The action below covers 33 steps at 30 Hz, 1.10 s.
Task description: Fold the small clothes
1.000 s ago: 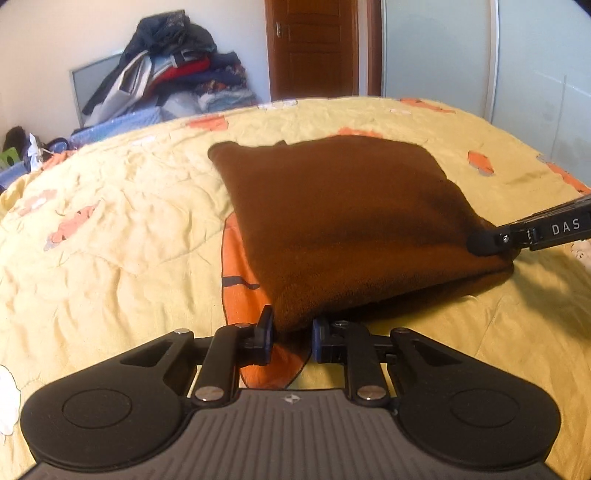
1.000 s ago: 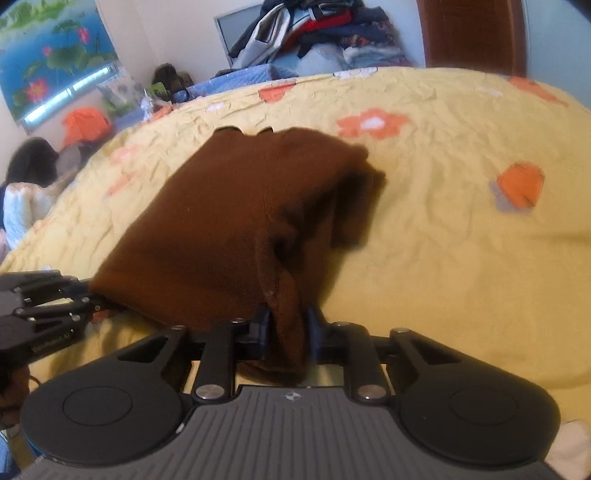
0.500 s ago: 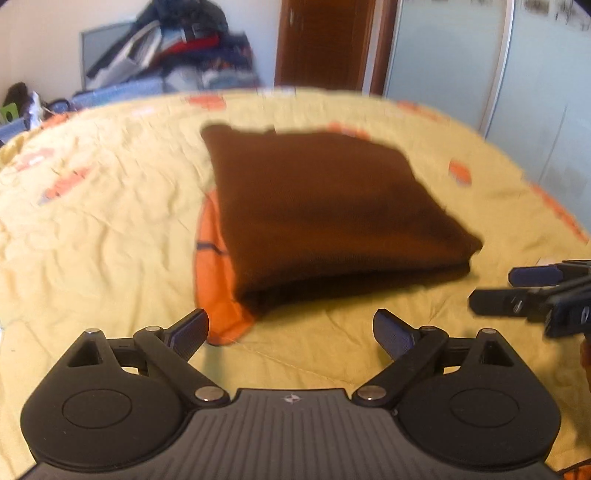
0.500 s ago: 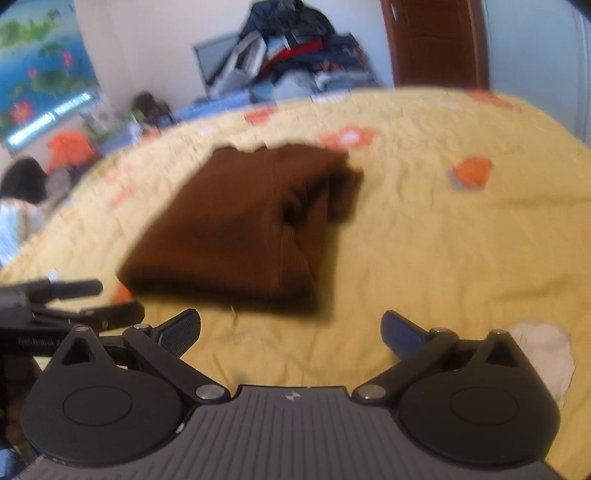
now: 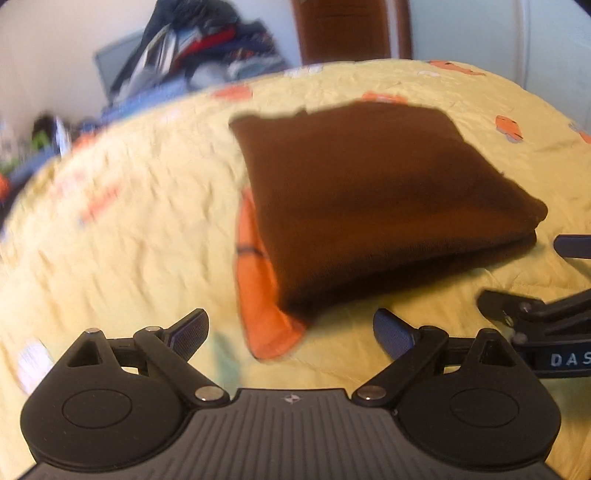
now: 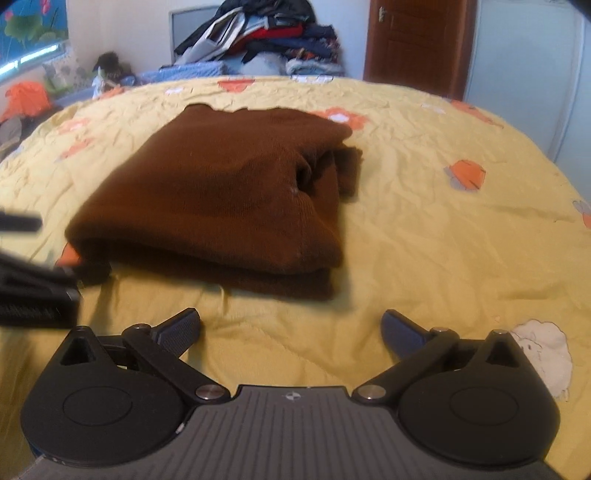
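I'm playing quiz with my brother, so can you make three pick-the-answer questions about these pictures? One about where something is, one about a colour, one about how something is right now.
1. Where does the folded garment lie?
A. on the yellow bedspread
B. on the pile of clothes at the wall
C. between the left gripper's fingers

2. What colour is the folded garment?
A. blue
B. white
C. brown

3. How do the two grippers stand?
A. both shut on the garment
B. both open, holding nothing
C. one open, one shut

Answers:
1. A: the folded garment rests flat on the yellow bedspread, far from the pile of clothes.
2. C: it is dark brown all over in both views.
3. B: the left gripper and the right gripper have just opened wide, with only bedspread between their fingers.
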Available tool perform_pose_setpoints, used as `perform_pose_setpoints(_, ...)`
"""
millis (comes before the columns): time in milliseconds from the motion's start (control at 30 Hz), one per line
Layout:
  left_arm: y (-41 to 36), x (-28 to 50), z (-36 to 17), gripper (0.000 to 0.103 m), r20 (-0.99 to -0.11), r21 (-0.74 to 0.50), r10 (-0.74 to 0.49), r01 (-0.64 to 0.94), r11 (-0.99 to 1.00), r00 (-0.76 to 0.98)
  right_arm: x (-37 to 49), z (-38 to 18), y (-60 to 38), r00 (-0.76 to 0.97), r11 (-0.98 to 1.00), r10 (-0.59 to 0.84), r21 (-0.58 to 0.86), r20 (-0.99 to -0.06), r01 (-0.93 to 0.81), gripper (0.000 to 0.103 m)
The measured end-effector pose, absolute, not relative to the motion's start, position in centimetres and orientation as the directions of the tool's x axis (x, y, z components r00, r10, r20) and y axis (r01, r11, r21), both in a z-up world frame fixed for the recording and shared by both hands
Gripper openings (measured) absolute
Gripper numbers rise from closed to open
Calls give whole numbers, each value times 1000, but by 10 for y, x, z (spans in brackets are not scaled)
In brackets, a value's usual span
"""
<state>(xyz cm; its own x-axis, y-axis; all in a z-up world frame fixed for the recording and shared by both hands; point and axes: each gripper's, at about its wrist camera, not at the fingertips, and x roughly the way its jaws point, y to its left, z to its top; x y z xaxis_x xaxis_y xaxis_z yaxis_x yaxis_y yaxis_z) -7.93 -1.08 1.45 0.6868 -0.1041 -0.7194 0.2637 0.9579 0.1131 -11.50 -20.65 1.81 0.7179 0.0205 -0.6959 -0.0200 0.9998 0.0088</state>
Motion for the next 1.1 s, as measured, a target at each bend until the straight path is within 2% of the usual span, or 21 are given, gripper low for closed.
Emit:
perform_pose_setpoints(133, 5, -82, 4, 103, -696, -7, -118, 159, 987, 708, -114, 15, -204, 745, 1000, -10, 14, -667, 26, 103)
perform_pose_setpoints(233, 6, -89, -1, 103, -655, 4, -115, 155, 988, 746, -117, 12, -201, 768, 999, -25, 10, -640, 41, 103)
perform_pose_setpoints(1100, 5, -89, -1, 103, -654, 2, -112, 149, 989, 748, -123, 11, -201, 778, 999, -33, 12, -627, 53, 103)
